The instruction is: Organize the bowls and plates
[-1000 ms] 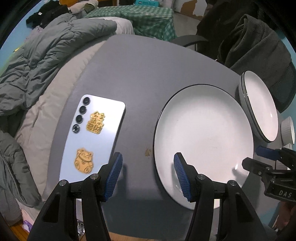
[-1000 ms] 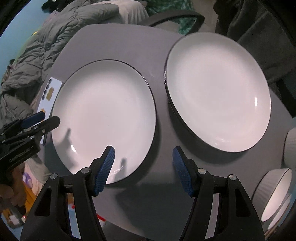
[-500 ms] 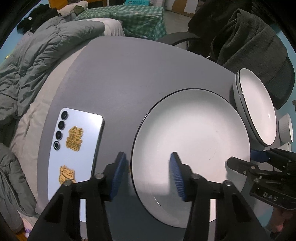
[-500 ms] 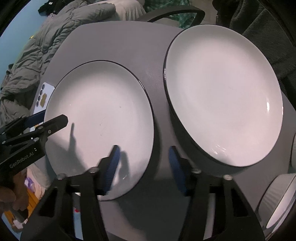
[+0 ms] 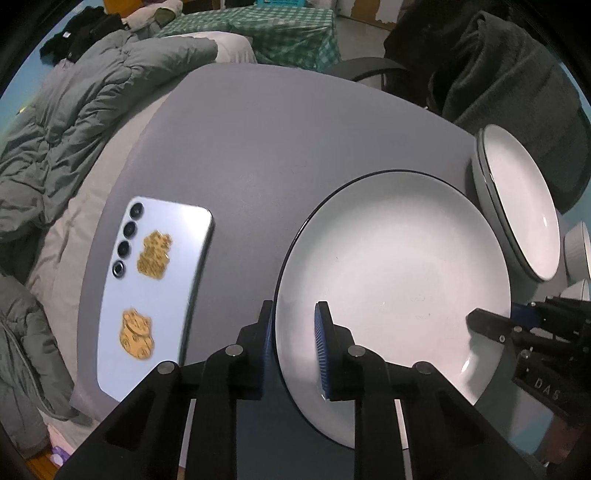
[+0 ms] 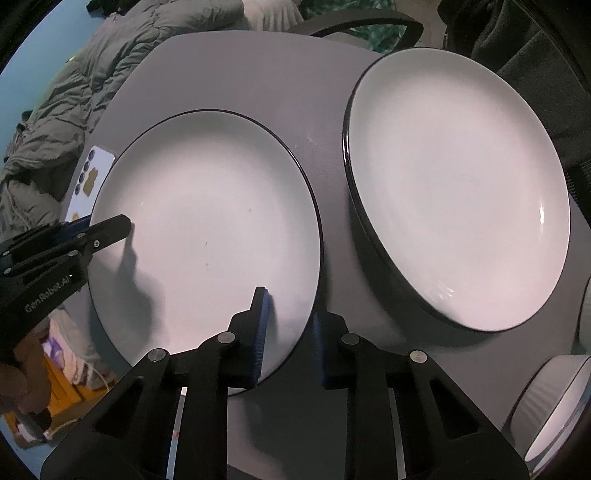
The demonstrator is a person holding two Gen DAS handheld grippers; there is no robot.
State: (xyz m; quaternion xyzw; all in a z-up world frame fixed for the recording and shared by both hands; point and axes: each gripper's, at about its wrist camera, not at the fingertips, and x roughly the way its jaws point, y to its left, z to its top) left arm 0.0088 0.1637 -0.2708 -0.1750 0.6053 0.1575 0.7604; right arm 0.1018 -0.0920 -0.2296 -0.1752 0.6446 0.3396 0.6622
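Setting: a round grey desk (image 5: 258,147) in a cluttered room, with a grey padded coat (image 5: 74,122) heaped beside it, a green checked cloth (image 5: 280,29) behind, and dark clothing draped over a chair (image 5: 498,74) at the far right.

Near plate: a white plate with a thin dark rim (image 6: 207,240) lies flat on the desk near its front edge, between the two grippers.

Left gripper: the left gripper (image 5: 293,350) straddles the plate's left rim, one blue pad outside the rim and one over the white face; the jaws are narrowed around the rim with a gap still showing, not visibly clamped.

Right gripper: the right gripper (image 6: 290,332) straddles the opposite, right rim the same way, jaws partly closed around the edge and not clearly pinching it.

Key relation: the plate sits directly between the two grippers, each at its own edge; being round, it has no long axis, and neither hand is nearer.

Second plate: a similar plate (image 6: 458,184) sits just to the right, on a small stack, near but apart from the first.

Bowls: white ribbed bowls (image 6: 554,398) stand at the far right edge.

Phone: a pale blue phone (image 5: 155,288) lies face down to the left, with gold stickers, their characters too blurred to read.

Writing: "GenRobot.AI" on the left gripper's side; "DAS" partly visible on the right gripper.
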